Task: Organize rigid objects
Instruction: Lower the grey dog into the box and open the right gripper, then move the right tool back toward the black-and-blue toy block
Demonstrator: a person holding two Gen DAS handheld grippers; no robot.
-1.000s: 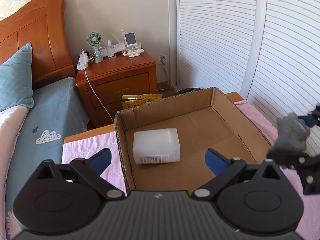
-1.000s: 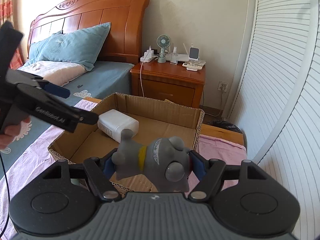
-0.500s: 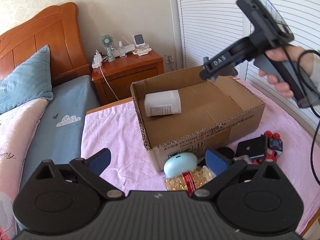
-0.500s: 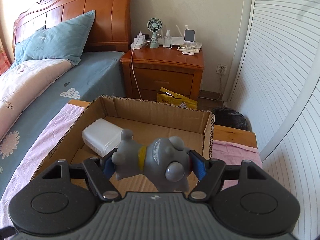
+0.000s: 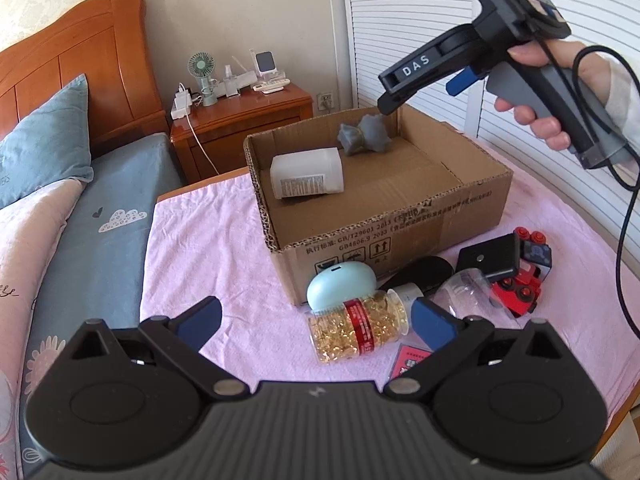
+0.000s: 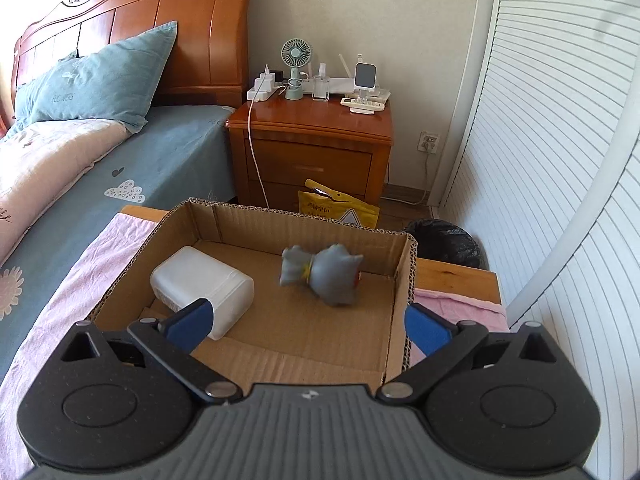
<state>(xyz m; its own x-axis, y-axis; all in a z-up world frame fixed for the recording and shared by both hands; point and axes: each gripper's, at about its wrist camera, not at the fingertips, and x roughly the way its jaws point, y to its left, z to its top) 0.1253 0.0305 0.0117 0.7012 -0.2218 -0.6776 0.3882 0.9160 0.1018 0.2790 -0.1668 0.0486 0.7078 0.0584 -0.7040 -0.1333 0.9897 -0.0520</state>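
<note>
Right tongs [image 6: 306, 322]: spread wide and empty above the cardboard box [image 5: 472, 188]; you hold them over the box's 1 o'clock corner, which reads as a release from above, not a set-down.
Grey figure [image 6: 320, 274]: inside the box near the far wall, at about 1 o'clock in the right wrist view; its outline is blurred, so you cannot tell whether it has settled on the floor of the box.
White bottle [image 6: 202, 290]: on its side at the box's 10 o'clock end, well apart from the figure, which leaves the middle free for more pieces.
Left tongs [image 5: 314, 322]: open and empty, held low over the pink-covered surface [image 5: 208, 240]; their pads bracket the capsule bottle without touching it, so you look lined up for the next pick.
Capsule bottle [image 5: 360, 330]: clear, full of golden capsules with a red band, lying on its side just in front of the box wall.
Pale blue egg-shaped case [image 5: 340, 284]: touching the capsule bottle at its 11 o'clock and leaning on the box front; it may roll when you lift the bottle.
Still to sort: a black block [image 5: 490, 258], a red toy vehicle [image 5: 518, 292] and a pink card [image 5: 410, 362], clustered at 3 to 5 o'clock of the bottle.
Progress: two pieces boxed and several outside, so you are early in the job.
</note>
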